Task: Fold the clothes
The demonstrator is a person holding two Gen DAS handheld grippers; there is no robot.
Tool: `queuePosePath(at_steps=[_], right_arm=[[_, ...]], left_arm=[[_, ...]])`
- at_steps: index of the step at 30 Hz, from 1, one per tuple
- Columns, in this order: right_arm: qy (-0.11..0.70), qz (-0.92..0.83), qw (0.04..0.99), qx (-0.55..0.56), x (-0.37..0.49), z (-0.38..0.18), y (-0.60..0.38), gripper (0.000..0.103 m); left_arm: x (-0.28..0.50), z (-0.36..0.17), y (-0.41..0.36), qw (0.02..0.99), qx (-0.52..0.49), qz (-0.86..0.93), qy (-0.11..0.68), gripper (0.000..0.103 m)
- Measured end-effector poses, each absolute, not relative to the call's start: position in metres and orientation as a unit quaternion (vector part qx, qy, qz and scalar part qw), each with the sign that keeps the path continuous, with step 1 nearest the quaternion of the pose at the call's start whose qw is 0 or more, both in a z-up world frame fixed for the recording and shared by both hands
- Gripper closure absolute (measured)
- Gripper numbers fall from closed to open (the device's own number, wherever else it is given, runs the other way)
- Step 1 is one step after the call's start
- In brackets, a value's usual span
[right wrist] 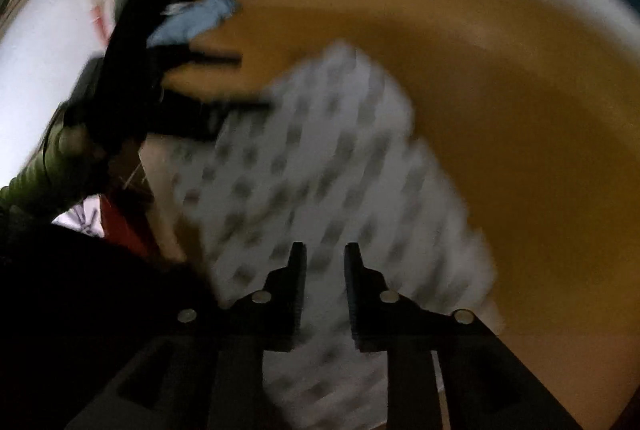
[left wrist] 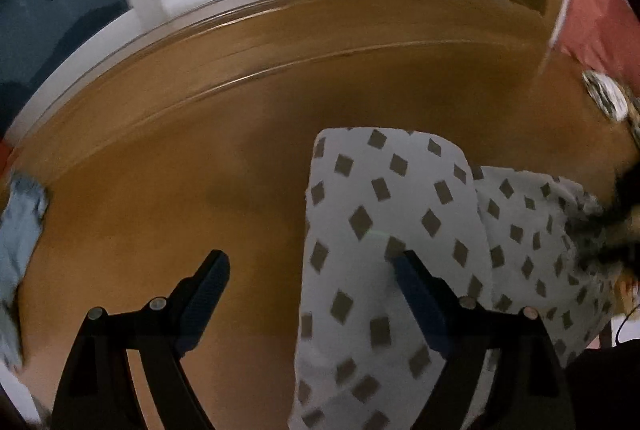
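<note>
Here the patterned garment (left wrist: 384, 230) lies doubled over on the table (left wrist: 180, 170), mid-fold by the look. Left gripper (left wrist: 310, 294) spread wide; right gripper (right wrist: 325, 294) parted, empty. Next likely needs an edge pinched.

counter (left wrist: 200, 150): brown, smooth wooden top
patterned garment (left wrist: 380, 230): white with dark diamonds, lying on the counter
blue cloth (left wrist: 20, 230): well left of the patterned garment
</note>
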State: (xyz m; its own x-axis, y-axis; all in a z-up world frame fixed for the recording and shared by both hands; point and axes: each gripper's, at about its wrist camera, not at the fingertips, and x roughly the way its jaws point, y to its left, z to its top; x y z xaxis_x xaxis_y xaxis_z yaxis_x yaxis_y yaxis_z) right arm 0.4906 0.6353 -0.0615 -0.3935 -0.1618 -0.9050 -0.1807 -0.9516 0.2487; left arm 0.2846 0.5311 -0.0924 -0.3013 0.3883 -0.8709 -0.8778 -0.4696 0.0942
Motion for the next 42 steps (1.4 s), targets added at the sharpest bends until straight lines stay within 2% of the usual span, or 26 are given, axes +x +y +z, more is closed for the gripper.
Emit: queuePosePath(at_steps=[3, 5, 6, 16, 18, 20, 23, 27, 32, 33, 35, 42], right_arm=[[0.200, 0.791, 0.073, -0.573, 0.504, -0.084, 0.627, 0.085], [0.211, 0.791, 0.122, -0.562, 0.504, -0.083, 0.635, 0.095], [0.210, 0.790, 0.144, -0.557, 0.502, -0.082, 0.639, 0.096], [0.110, 0.786, 0.315, -0.520, 0.435, -0.074, 0.687, 0.095], [0.123, 0.788, 0.341, -0.497, 0.441, -0.061, 0.681, 0.090], [0.158, 0.797, 0.349, -0.466, 0.462, -0.047, 0.664, 0.076], [0.236, 0.807, 0.344, -0.417, 0.505, -0.035, 0.629, 0.064], [0.373, 0.807, 0.283, -0.360, 0.541, -0.043, 0.595, 0.063], [0.400, 0.800, 0.255, -0.366, 0.526, -0.065, 0.563, 0.063], [0.402, 0.799, 0.250, -0.370, 0.528, -0.069, 0.562, 0.065], [0.395, 0.801, 0.250, -0.373, 0.534, -0.073, 0.562, 0.099], [0.416, 0.780, 0.313, -0.347, 0.577, -0.079, 0.563, 0.102]], left_arm=[[0.276, -0.099, 0.535, 0.451, -0.414, 0.730, 0.303, 0.019], [0.274, -0.101, 0.535, 0.468, -0.413, 0.718, 0.308, 0.019], [0.274, -0.102, 0.534, 0.475, -0.413, 0.714, 0.308, 0.019], [0.292, -0.102, 0.507, 0.534, -0.444, 0.660, 0.287, 0.019], [0.297, -0.096, 0.501, 0.545, -0.432, 0.656, 0.293, 0.019], [0.295, -0.086, 0.497, 0.557, -0.419, 0.654, 0.293, 0.019], [0.285, -0.077, 0.502, 0.567, -0.393, 0.657, 0.304, 0.019], [0.279, -0.074, 0.513, 0.582, -0.368, 0.649, 0.322, 0.019], [0.293, -0.086, 0.528, 0.591, -0.350, 0.635, 0.355, 0.019], [0.295, -0.090, 0.530, 0.587, -0.349, 0.634, 0.362, 0.019], [0.301, -0.098, 0.534, 0.577, -0.343, 0.637, 0.379, 0.018], [0.292, -0.106, 0.535, 0.586, -0.367, 0.618, 0.374, 0.015]])
